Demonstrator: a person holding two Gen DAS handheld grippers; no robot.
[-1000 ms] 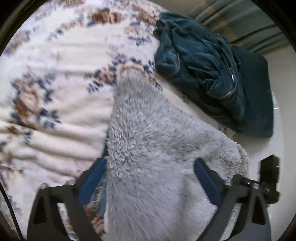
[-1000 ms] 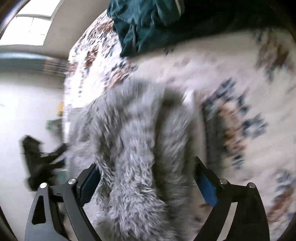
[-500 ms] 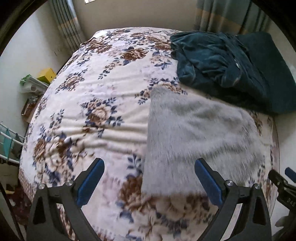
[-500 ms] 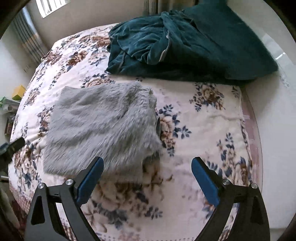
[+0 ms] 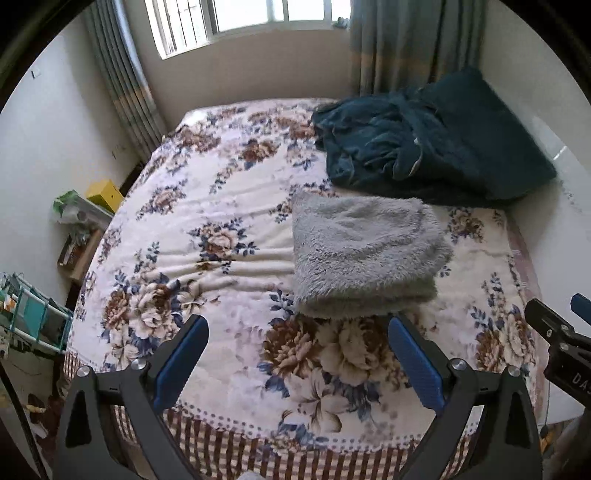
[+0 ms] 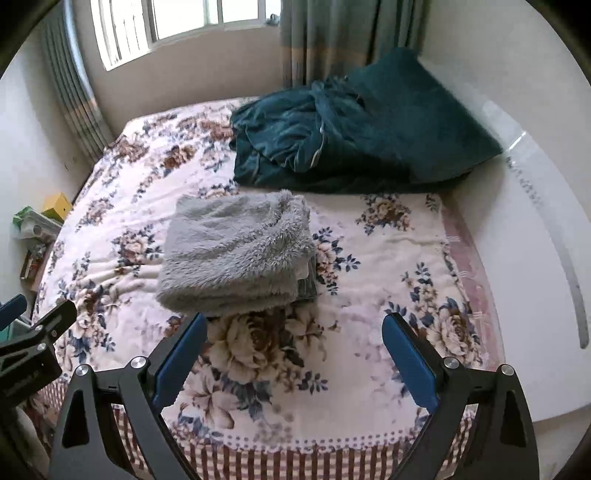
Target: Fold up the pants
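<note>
- Pants (image 5: 364,254) (image 6: 236,254), grey and fluffy, lie folded into a thick stacked bundle on the bed (image 5: 207,206) (image 6: 388,266), ahead of both hand-held grippers and touching neither.
- Left hand-held gripper (image 5: 297,363) hangs over the bed's near edge with its blue-padded fingers (image 5: 181,363) spread wide and nothing between them; the pants sit just beyond its right fingertip.
- Right hand-held gripper (image 6: 293,360) is likewise spread and empty, held beside the left one; the pants lie ahead of its left fingertip, slightly to the left.
- Each wrist view catches the other tool at its edge: the right hand-held gripper at the far right of the left view (image 5: 557,332), the left one at the far left of the right view (image 6: 33,332).
- Beyond the pants, a rumpled teal blanket (image 5: 424,144) (image 6: 351,136) is heaped at the far right of the bed, near the pants' far edge.
- Further off, a window (image 5: 243,22) (image 6: 177,26) and curtains (image 5: 406,44) (image 6: 343,40) back the room; a yellow box (image 5: 105,195) (image 6: 57,206) sits off the bed's left side.
</note>
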